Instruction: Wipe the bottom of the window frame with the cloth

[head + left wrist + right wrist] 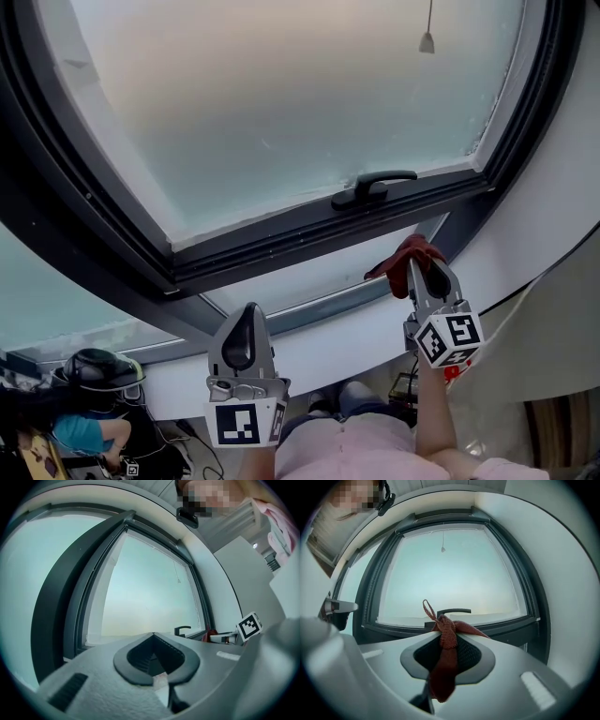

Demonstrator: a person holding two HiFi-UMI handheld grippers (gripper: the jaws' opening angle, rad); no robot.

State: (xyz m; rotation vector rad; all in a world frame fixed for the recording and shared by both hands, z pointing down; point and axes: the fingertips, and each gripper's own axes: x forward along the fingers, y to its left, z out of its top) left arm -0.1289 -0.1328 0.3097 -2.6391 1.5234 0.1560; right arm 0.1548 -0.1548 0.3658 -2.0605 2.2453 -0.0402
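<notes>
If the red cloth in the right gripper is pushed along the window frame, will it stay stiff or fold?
Probably floppy: the red cloth bunches and droops between the jaws of the right gripper. It seems light, since one pinch carries it. Pushed along the window frame, it would likely fold and drag.

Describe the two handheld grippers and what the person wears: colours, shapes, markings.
The left gripper and the right gripper look alike. Each is a grey tool with two curved jaws that taper to a point, lined inside with dark ribbed pads. Each carries a white cube printed with black square markers. The person wears a pale pink top.
</notes>
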